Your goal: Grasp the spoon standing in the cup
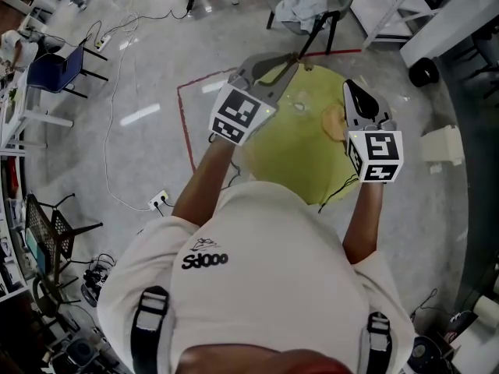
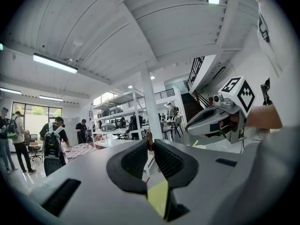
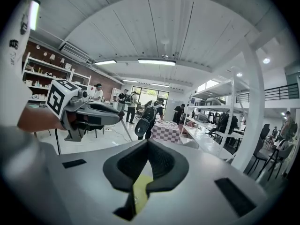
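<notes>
A round yellow-green table [image 1: 300, 158] stands in front of the person. On it lie a small pale object [image 1: 300, 106] and a tan round thing [image 1: 335, 121]; I cannot make out a cup or a spoon in either. My left gripper [image 1: 295, 59] is held up over the table's far left part, its jaws together with nothing in them. My right gripper [image 1: 352, 88] is raised over the table's right side, jaws closed and empty. Both gripper views look out level across the room: the left gripper [image 2: 150, 142] sees the right one [image 2: 220, 118], and the right gripper [image 3: 147, 142] sees the left one [image 3: 89, 114].
A chair with a cloth on it [image 1: 312, 6] stands beyond the table. Red tape [image 1: 187, 123] marks the floor around it. A blue chair [image 1: 58, 68] stands far left, a power strip [image 1: 160, 201] lies on the floor, and a white box [image 1: 443, 146] sits to the right. People stand among shelving [image 3: 220, 116].
</notes>
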`<state>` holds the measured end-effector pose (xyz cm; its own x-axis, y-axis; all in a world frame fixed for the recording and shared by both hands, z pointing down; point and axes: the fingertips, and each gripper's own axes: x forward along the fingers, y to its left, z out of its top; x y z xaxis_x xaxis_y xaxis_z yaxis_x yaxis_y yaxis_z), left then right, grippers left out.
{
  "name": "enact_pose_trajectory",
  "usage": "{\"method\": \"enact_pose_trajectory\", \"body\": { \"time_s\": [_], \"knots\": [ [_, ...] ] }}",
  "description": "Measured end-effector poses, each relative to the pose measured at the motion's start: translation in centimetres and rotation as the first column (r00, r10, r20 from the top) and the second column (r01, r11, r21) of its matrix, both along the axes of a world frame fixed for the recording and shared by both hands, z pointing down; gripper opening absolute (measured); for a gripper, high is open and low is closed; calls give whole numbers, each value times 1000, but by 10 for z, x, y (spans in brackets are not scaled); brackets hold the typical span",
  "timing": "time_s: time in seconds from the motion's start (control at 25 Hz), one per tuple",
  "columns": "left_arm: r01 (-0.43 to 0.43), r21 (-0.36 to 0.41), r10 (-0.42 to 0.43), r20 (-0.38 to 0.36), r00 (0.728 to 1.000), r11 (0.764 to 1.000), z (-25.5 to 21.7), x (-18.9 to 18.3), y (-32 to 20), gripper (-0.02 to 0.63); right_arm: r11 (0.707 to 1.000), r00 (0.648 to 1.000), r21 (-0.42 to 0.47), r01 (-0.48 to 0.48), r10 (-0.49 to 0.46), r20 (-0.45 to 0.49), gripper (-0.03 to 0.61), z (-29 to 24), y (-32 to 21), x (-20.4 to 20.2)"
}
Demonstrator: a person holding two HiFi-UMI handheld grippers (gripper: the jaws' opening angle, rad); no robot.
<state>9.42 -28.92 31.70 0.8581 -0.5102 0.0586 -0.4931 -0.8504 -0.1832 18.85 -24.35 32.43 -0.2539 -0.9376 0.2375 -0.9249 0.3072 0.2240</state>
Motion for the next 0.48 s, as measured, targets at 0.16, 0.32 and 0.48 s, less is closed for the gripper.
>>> {"method": "enact_pose_trajectory", "body": {
  "time_s": [0.16,0.32,0.48],
  "knots": [
    [-2,-5,2,-1,1000,1000,2,-1,1,63,1000,1000,-4,2,-2,-3,21,2,1,-1],
    [-4,-15,4,2,1000,1000,6,0,1,63,1000,1000,-8,1,-2,-2,21,5,0,0],
    [-5,-29,5,21,1000,1000,10,1,3,64,1000,1000,-10,6,-6,-3,21,5,0,-1]
  ]
}}
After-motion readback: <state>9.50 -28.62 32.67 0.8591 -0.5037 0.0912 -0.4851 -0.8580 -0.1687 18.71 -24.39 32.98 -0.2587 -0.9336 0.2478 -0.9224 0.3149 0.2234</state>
